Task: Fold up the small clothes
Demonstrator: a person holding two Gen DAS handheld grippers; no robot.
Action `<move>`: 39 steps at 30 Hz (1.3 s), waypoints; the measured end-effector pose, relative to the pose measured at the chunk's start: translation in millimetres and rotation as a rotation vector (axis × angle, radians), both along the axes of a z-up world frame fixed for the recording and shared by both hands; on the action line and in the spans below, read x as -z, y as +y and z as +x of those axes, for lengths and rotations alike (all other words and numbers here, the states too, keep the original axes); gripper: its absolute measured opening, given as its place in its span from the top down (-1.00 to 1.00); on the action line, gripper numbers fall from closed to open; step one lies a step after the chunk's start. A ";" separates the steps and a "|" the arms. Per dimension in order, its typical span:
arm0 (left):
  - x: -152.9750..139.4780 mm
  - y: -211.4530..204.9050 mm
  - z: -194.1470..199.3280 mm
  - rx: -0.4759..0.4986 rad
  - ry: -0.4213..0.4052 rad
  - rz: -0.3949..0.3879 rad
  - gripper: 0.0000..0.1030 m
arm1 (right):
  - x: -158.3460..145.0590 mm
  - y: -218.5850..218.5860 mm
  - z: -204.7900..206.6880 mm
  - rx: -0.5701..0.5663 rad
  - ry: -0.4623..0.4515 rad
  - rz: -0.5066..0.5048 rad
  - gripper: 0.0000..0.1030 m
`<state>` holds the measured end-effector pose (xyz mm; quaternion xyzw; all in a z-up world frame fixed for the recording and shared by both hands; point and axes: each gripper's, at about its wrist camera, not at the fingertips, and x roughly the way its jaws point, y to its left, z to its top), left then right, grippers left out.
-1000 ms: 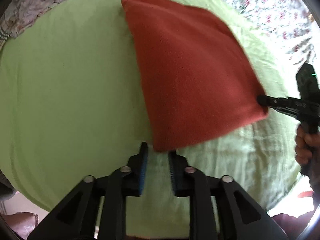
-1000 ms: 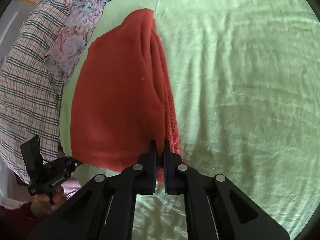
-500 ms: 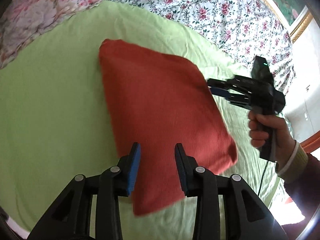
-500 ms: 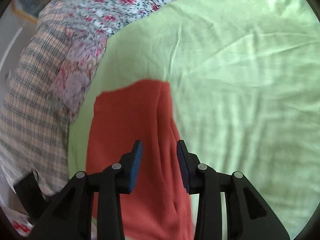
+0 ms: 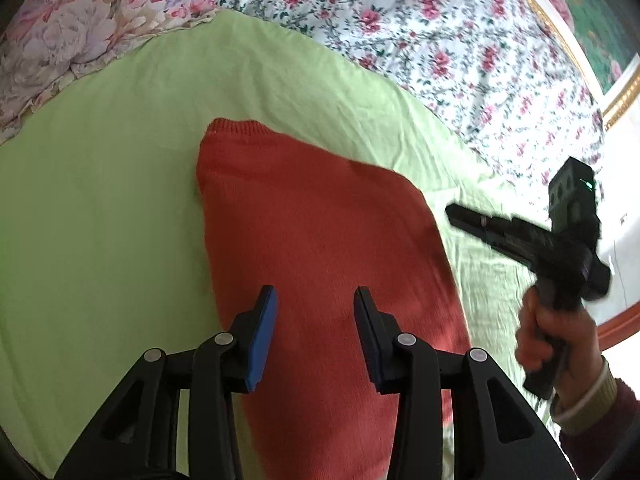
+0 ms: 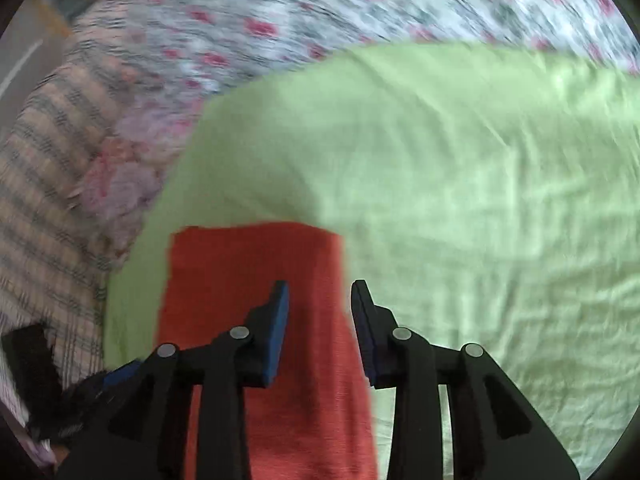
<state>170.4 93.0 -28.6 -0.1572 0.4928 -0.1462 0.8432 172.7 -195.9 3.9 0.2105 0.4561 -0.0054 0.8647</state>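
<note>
A folded rust-red knit garment (image 5: 320,240) lies flat on a light green sheet (image 5: 100,200); it also shows in the right wrist view (image 6: 248,280). My left gripper (image 5: 314,300) is open and empty, held above the garment's near part. My right gripper (image 6: 320,296) is open and empty above the garment's right edge. In the left wrist view the right gripper (image 5: 452,212) hovers off the garment's right side, held by a hand (image 5: 556,340). The left gripper's body (image 6: 36,364) shows at the lower left of the right wrist view.
A floral bedspread (image 5: 440,40) lies beyond the green sheet (image 6: 480,180). A pink floral pillow (image 5: 72,24) sits at the far left, and a checked cloth (image 6: 40,200) lies to its side. A picture frame (image 5: 600,40) is on the wall at the far right.
My right gripper let go of the garment's corner, opened and drew back. Both grippers lifted and pulled away, and the garment now lies folded on the sheet.
</note>
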 end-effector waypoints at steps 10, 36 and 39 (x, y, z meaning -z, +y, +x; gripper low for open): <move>45.4 -2.5 33.4 -0.004 0.115 0.149 0.61 | 62.2 -3.8 32.3 -0.018 0.150 0.055 0.97; 33.7 -29.0 -80.1 0.157 0.105 0.071 0.35 | 24.3 25.4 -74.2 -0.122 0.054 0.034 0.43; 53.6 -32.5 -82.9 0.147 0.141 0.085 0.36 | 46.8 24.6 -64.7 -0.094 0.162 -0.029 0.47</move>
